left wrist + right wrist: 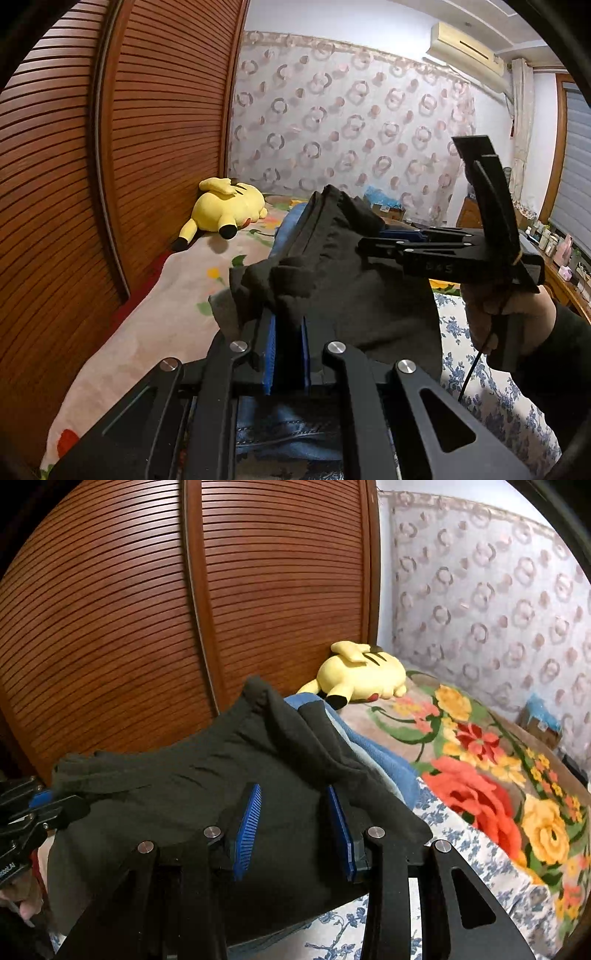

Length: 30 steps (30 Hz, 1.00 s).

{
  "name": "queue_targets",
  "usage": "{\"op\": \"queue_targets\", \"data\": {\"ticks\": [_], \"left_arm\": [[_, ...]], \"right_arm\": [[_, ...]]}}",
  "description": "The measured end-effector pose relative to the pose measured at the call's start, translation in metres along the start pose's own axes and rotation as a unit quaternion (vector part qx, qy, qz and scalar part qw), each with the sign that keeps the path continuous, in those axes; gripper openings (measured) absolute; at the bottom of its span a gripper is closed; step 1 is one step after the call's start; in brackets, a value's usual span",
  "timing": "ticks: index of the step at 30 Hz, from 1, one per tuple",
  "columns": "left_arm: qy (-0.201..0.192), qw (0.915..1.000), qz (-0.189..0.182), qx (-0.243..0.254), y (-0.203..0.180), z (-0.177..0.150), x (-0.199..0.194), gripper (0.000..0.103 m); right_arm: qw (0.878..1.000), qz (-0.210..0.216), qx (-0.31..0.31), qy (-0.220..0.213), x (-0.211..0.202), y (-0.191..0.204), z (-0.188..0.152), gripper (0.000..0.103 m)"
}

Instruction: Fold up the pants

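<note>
The dark pants (192, 775) lie bunched over a blue garment (384, 760). The left gripper (288, 354) is clamped on their fabric. The right gripper (295, 823) has its jaws part open above them, gripping nothing.

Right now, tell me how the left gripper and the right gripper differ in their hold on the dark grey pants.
The left gripper is shut, its blue pads pinching a bunched edge of the dark grey pants. The right gripper stands with its blue pads apart; the cloth lies between them unpinched. The left gripper sits at the pants' left end, the right gripper nearer the floral blanket. Both have black frames.
</note>
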<state>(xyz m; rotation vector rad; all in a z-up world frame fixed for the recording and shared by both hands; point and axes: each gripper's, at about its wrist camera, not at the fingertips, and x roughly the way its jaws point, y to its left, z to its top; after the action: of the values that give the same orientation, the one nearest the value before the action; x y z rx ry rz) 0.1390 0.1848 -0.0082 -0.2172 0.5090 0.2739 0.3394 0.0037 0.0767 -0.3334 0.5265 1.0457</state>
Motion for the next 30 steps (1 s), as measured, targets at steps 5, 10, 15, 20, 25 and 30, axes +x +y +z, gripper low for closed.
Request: {"op": "queue_targets", "data": {"ticks": [5, 10, 15, 20, 25, 30], "left_arm": [[0.005, 1.0, 0.002, 0.006, -0.003, 0.0, -0.005, 0.024], [0.007, 0.9997, -0.007, 0.022, -0.01, -0.004, -0.013, 0.055], [0.013, 0.9986, -0.029, 0.042, -0.026, -0.01, -0.026, 0.084], [0.011, 0.9967, -0.035, 0.072, -0.046, -0.018, -0.045, 0.087], [0.011, 0.9949, -0.063, 0.078, -0.059, -0.025, -0.059, 0.092], [0.007, 0.9919, -0.086, 0.093, -0.078, -0.033, -0.074, 0.092]], "right_arm": [[1.0, -0.005, 0.012, -0.011, -0.015, 0.005, 0.004, 0.048], [0.999, -0.027, 0.023, -0.03, -0.044, 0.022, -0.013, 0.055], [0.997, -0.044, 0.049, -0.045, -0.079, 0.03, -0.04, 0.066], [0.993, -0.068, 0.073, -0.059, -0.115, 0.043, -0.066, 0.071], [0.988, -0.104, 0.092, -0.068, -0.157, 0.067, -0.097, 0.075], [0.979, -0.145, 0.12, -0.077, -0.201, 0.088, -0.128, 0.076]]}}
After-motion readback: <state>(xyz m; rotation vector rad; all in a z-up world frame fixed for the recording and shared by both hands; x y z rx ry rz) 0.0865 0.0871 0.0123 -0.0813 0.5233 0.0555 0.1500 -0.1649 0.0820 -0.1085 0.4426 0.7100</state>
